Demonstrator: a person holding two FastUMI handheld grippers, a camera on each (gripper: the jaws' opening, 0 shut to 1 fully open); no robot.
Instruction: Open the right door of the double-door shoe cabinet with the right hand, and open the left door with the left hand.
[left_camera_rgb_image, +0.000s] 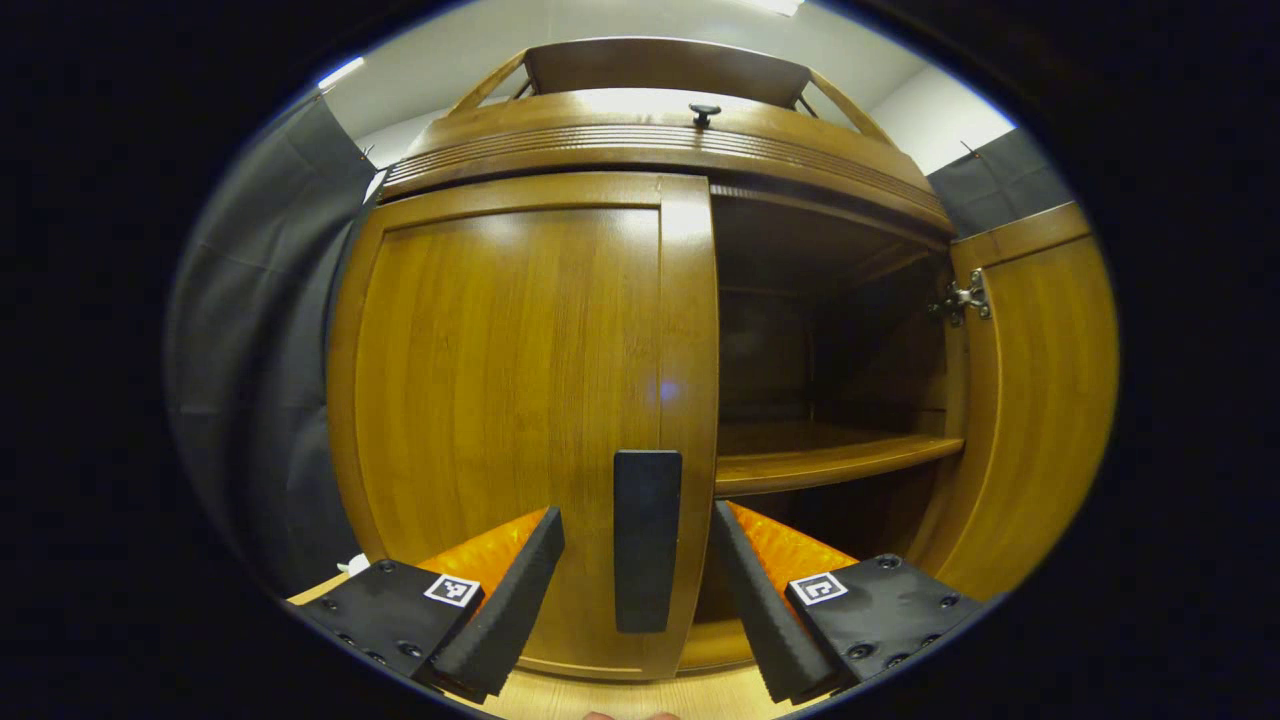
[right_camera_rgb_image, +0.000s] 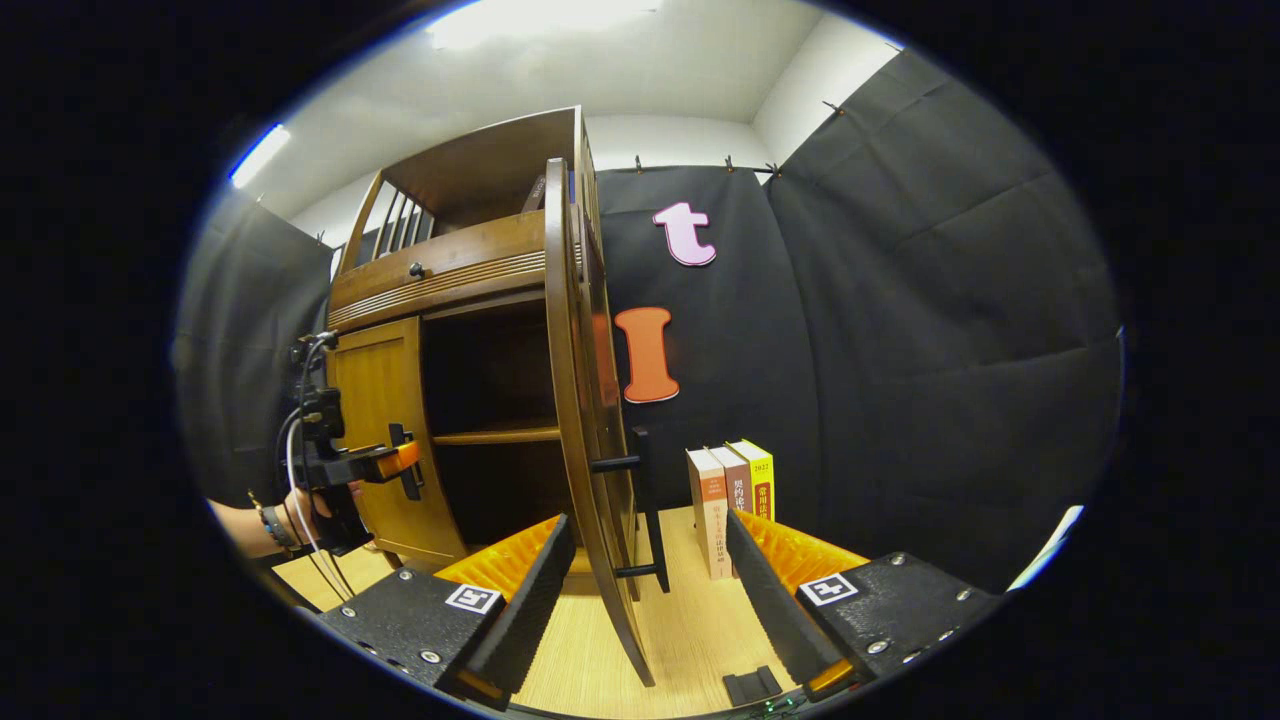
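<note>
Handle (left_camera_rgb_image: 647, 540) — between hand-held gripper (left_camera_rgb_image: 637, 590) fingers

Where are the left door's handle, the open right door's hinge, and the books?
left door handle (left_camera_rgb_image: 647, 540): left gripper view, middle of the black bar.
right door hinge (left_camera_rgb_image: 962, 299): left gripper view, metal plate at the door's top.
books (right_camera_rgb_image: 731, 505): right gripper view, middle spine.

2 gripper-mounted fisheye cameras, both aimed at the brown wooden double-door shoe cabinet (left_camera_rgb_image: 640, 150).

The left gripper view faces the cabinet front squarely and close, level with the closed left door's black bar handle (left_camera_rgb_image: 647, 540). The right gripper view looks from the cabinet's right side, edge-on along the open right door (right_camera_rgb_image: 585, 420), near the light wooden desk (right_camera_rgb_image: 690, 620) front edge. Both share the cabinet's open interior shelf (left_camera_rgb_image: 830, 460).
</note>
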